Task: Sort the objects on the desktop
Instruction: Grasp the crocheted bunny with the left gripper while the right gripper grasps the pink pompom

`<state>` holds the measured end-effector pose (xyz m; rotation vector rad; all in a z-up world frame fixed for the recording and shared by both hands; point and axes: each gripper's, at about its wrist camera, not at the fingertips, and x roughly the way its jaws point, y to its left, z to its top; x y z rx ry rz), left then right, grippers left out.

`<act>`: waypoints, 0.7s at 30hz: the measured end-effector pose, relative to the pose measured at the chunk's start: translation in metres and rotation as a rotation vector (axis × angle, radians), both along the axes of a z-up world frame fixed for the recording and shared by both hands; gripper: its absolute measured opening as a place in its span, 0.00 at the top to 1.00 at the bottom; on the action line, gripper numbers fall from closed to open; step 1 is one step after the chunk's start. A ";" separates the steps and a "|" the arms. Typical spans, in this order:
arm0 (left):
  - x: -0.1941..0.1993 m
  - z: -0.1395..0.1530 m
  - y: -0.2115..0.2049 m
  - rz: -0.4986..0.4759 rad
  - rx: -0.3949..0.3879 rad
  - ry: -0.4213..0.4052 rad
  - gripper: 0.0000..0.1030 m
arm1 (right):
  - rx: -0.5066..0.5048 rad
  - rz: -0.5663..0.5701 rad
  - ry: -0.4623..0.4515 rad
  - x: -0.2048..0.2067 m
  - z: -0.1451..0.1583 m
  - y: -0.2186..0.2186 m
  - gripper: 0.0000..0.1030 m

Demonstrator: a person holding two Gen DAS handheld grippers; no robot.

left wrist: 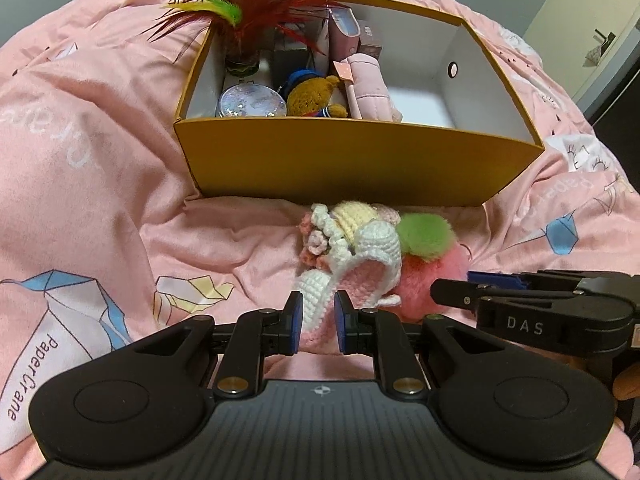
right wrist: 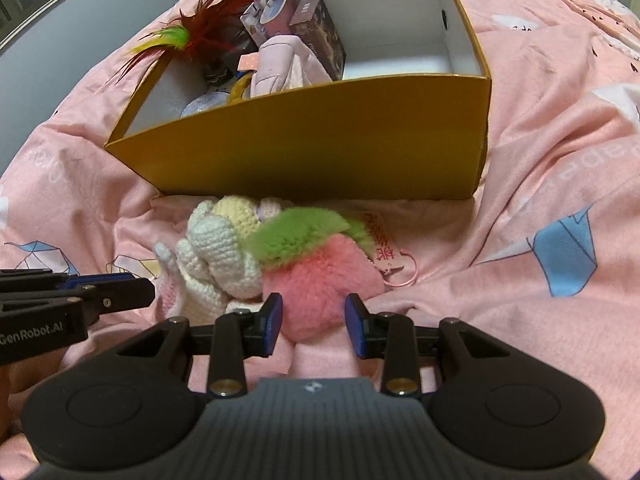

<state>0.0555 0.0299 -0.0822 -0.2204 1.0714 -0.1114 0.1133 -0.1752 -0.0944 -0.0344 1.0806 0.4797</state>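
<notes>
Pink bedding (left wrist: 100,184) w/ paper-crane print covers the whole surface; grey wall and a door at the far edges. Mustard cardboard box (left wrist: 360,160) sits open on it, long axis running left-right across the left wrist view. Inside, crowded at its left end: feather shuttlecock (left wrist: 236,28) w/ feathers pointing up and out over the rim, round glittery case (left wrist: 250,102), brown teddy (left wrist: 316,96), pink pouch (left wrist: 368,84), small cartons behind. Right end of box is bare.

Just in front of the box's near wall lie two toys, touching. Crochet doll (left wrist: 360,248), white/yellow/pink, long axis running from the box wall down toward the left gripper (left wrist: 319,322). Its pink lower end sits between the blue pads; whether they press on it I can't tell. Fluffy pink peach plush (right wrist: 320,280), green tuft pointing toward the box, paper tag (right wrist: 382,250) at its right. Right gripper (right wrist: 314,324) straddles its near side, fingers parted, small gaps visible, not clamped.
</notes>
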 end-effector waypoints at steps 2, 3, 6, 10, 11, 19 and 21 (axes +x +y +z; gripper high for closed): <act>0.001 0.001 -0.001 -0.008 -0.006 -0.006 0.83 | 0.004 0.006 0.000 0.001 -0.001 0.001 0.64; 0.002 0.001 -0.002 -0.020 -0.006 -0.008 0.83 | 0.005 0.010 -0.001 0.002 -0.002 0.002 0.64; 0.003 0.000 -0.009 -0.072 -0.005 -0.007 0.76 | -0.006 0.029 -0.010 0.004 -0.003 0.005 0.64; 0.009 -0.006 -0.019 -0.128 0.019 0.035 0.66 | -0.035 0.075 -0.022 0.006 -0.006 0.012 0.58; 0.010 -0.008 -0.021 -0.135 0.024 0.044 0.64 | -0.044 0.083 -0.022 0.007 -0.008 0.013 0.56; 0.030 -0.028 -0.019 -0.128 0.043 0.112 0.52 | -0.065 0.092 0.006 0.017 -0.025 0.016 0.51; 0.034 -0.033 -0.017 -0.115 0.044 0.130 0.51 | -0.063 0.092 0.013 0.019 -0.028 0.015 0.50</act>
